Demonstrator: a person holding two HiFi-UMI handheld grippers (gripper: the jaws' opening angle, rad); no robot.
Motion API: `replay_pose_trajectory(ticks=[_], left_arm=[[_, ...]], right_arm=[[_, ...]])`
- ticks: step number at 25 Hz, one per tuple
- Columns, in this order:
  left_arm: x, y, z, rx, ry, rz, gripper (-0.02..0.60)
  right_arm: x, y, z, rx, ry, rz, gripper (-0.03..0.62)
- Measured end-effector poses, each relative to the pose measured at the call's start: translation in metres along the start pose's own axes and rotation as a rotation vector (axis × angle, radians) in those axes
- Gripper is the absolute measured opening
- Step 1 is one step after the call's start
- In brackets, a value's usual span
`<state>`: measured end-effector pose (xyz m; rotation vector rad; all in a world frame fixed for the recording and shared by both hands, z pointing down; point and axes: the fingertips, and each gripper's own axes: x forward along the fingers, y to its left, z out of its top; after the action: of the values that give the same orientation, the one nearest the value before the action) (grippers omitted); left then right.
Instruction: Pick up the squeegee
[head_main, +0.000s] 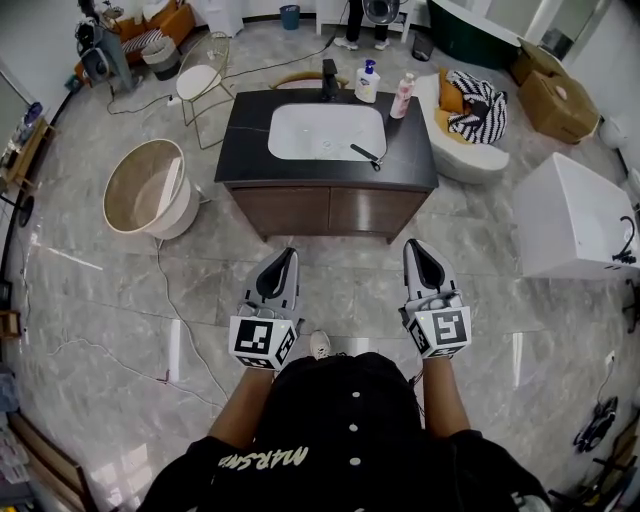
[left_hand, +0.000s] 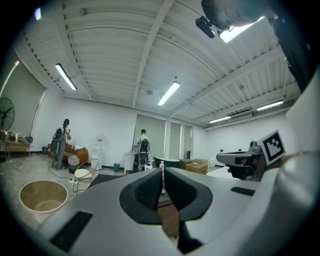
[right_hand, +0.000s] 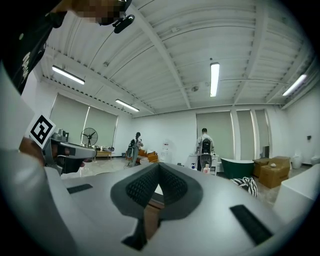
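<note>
The squeegee (head_main: 366, 154) is a small dark-handled tool lying on the right rim of the white sink (head_main: 325, 131), set in a black-topped wooden vanity (head_main: 250, 135). It shows only in the head view. Both grippers are held level above the floor in front of the vanity, well short of it. My left gripper (head_main: 290, 253) points at the vanity's left half and my right gripper (head_main: 412, 246) at its right half. The left gripper (left_hand: 162, 172) has its tips together with nothing between them. The right gripper (right_hand: 158, 165) is likewise shut and empty.
A black faucet (head_main: 329, 78) and two bottles (head_main: 367, 82) (head_main: 403, 96) stand at the vanity's back edge. A round wooden tub (head_main: 148, 188) sits on the left, a white box (head_main: 580, 215) on the right, an armchair (head_main: 470, 120) beyond. A cable (head_main: 175, 320) crosses the floor.
</note>
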<state>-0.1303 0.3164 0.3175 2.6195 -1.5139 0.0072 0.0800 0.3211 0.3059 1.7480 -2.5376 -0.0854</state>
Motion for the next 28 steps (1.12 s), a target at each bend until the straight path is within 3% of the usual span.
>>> replay_pose_trajectory(ticks=[14, 23, 28], left_arm=[[0.089, 0.040, -0.011, -0.014, 0.035, -0.045, 0.021], [0.195, 0.069, -0.004, 0.008, 0.038, -0.016, 0.020], [0.262, 0.080, 0.019, 0.015, 0.024, -0.004, 0.020]], right_arm=[[0.074, -0.044, -0.021, 0.020, 0.032, -0.069, -0.005], [0.170, -0.107, -0.029, 0.030, 0.013, -0.041, -0.005], [0.228, -0.149, -0.017, 0.035, -0.011, -0.025, -0.005]])
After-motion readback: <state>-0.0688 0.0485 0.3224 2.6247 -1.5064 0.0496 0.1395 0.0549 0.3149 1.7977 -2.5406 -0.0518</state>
